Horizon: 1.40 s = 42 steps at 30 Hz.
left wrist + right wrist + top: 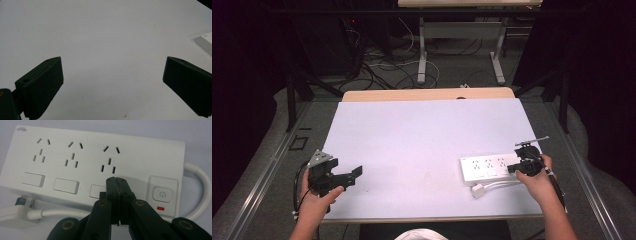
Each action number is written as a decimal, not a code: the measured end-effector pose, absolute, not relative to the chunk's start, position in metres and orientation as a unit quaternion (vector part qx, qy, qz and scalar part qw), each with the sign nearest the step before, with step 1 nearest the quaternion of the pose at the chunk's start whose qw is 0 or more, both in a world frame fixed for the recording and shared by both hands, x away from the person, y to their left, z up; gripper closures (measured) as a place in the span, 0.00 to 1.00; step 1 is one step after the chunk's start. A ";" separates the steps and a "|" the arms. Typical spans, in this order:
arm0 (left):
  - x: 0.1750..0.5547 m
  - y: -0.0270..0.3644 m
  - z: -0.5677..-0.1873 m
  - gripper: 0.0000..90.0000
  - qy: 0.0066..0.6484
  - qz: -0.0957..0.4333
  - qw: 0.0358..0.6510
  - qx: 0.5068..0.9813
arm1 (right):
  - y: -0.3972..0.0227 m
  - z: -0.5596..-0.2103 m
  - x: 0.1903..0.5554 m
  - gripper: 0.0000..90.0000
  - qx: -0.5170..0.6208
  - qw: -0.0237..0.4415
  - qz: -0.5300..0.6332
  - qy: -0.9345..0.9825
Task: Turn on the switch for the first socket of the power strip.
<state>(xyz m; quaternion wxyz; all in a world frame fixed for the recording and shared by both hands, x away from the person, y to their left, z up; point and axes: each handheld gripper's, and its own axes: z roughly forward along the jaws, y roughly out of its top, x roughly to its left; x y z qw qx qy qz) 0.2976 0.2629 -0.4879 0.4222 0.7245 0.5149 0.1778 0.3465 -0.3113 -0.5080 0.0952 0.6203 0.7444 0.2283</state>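
Note:
A white power strip (487, 167) lies at the table's front right, with three socket groups and a switch under each (100, 150). Its white plug (478, 190) lies unplugged in front of it (15, 213). My right gripper (512, 169) is shut with nothing between its jaws. In the right gripper view its tips (117, 181) cover the third switch, left of the round power button (162, 194). Whether they touch it I cannot tell. My left gripper (353, 176) hangs open over bare table at the front left (113, 58).
The strip's white cable (200, 177) loops off its right end and back along the front to the plug. A corner of the strip (206, 42) shows far right in the left gripper view. The white table (422, 135) is bounded by dark floor and cables behind.

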 end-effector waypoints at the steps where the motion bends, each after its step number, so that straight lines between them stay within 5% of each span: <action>1: 0.298 0.263 -0.488 0.04 0.515 0.178 0.422 0.725 | -0.311 -0.508 0.347 1.00 0.620 0.095 0.229 0.744; 42: 0.298 0.261 -0.490 0.04 0.515 0.176 0.419 0.727 | -0.315 -0.511 0.347 1.00 0.620 0.090 0.231 0.745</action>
